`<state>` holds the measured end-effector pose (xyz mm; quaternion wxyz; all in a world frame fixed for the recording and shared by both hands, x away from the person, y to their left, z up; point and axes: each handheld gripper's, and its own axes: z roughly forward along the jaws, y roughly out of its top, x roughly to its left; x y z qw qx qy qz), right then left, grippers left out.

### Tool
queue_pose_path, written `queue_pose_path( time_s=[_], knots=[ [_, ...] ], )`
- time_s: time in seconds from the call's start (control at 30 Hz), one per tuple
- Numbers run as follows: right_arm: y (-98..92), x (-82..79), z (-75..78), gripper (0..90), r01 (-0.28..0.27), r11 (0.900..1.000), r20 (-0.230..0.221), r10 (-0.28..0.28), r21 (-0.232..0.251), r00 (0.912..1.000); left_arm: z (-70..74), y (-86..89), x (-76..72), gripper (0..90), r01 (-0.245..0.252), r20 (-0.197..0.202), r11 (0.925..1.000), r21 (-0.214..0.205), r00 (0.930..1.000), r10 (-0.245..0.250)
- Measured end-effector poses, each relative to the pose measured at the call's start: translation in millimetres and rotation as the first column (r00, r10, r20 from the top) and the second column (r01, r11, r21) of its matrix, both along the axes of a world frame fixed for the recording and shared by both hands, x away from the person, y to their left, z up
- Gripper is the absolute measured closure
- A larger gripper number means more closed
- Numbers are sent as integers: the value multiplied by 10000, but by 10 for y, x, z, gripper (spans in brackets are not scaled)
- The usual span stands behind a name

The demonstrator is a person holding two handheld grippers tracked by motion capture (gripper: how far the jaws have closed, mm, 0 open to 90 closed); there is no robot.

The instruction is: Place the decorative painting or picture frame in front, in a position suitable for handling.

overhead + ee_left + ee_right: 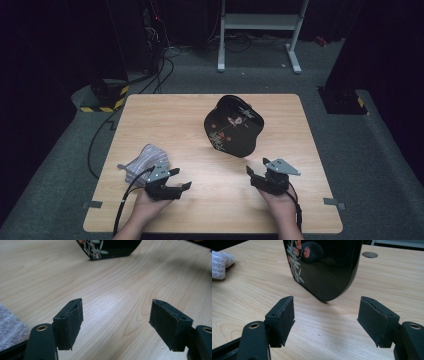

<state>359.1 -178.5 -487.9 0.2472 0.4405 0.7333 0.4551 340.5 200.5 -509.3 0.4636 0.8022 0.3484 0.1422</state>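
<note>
Nearest to the person, the left gripper (pixel 183 178) and the right gripper (pixel 256 169) are low over the wooden table (pixel 165 112), both with jaws spread wide and nothing between them. Just behind the left gripper lies a striped grey cloth (pixel 145 161); the gripper hides its near edge, and in the left gripper view the cloth (pixel 10 327) is only a blurred corner. Farther, near the table middle, lies the black lacquer tray (pixel 233 125), glossy, lobed, painted with pale leaves and red flowers. In the right gripper view the tray (pixel 324 267) is cut off at the top.
</note>
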Motion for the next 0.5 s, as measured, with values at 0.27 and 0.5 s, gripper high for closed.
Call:
queue_pose_path(
  time_s=[0.27,0.5],
  knots=[
    [-46,139,87,373,253,9996,-90,-251,153,9996,-18,-4,23,289,-8,-12,9995,331,10000,8],
    [-56,331,226,379,62,9991,88,-58,-418,9999,-39,-1,49,287,273,-335,9996,72,9991,-270]
  ],
)
